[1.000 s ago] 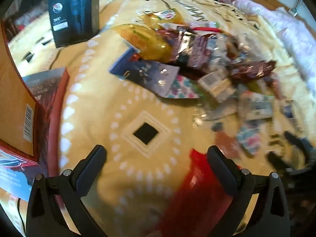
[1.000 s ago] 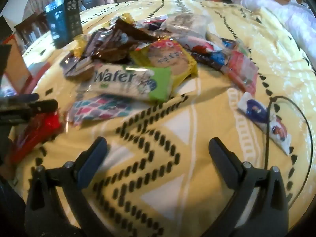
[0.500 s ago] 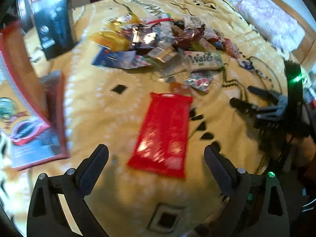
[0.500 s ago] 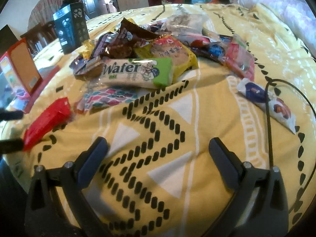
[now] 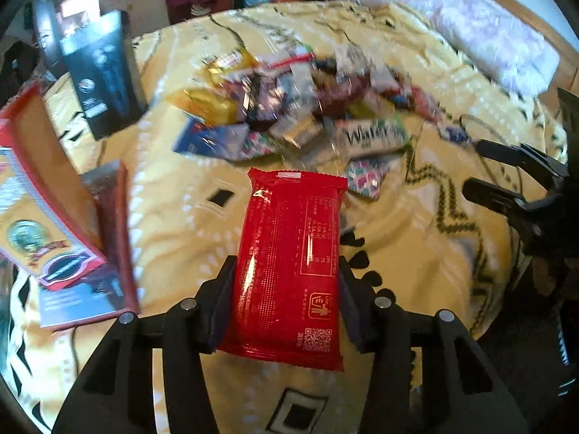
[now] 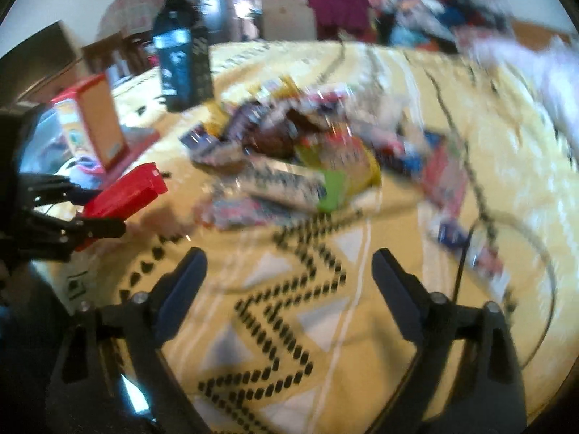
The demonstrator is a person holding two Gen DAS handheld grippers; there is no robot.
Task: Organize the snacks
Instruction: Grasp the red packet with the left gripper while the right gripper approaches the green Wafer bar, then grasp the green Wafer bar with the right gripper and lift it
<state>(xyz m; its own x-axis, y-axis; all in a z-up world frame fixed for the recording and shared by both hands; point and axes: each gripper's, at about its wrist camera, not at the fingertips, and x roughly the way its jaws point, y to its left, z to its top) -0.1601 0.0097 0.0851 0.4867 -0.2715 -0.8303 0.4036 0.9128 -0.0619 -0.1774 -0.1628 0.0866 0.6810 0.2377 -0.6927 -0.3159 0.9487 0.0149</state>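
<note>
Your left gripper (image 5: 286, 289) pinches the red packet (image 5: 289, 267) by its sides, lifted above the yellow blanket (image 5: 416, 253). Your right gripper (image 6: 287, 282) is spread and empty. The snack pile (image 5: 296, 108) remains unsorted, so most of the task is left

Legible: "Wafer", partly blurred, on the white-and-green wafer packet (image 5: 374, 137) in the snack heap. The flat red foil snack packet (image 5: 289, 267) carried a QR code, a bin-and-figure disposal sign and a boxed text panel, too small to read.
</note>
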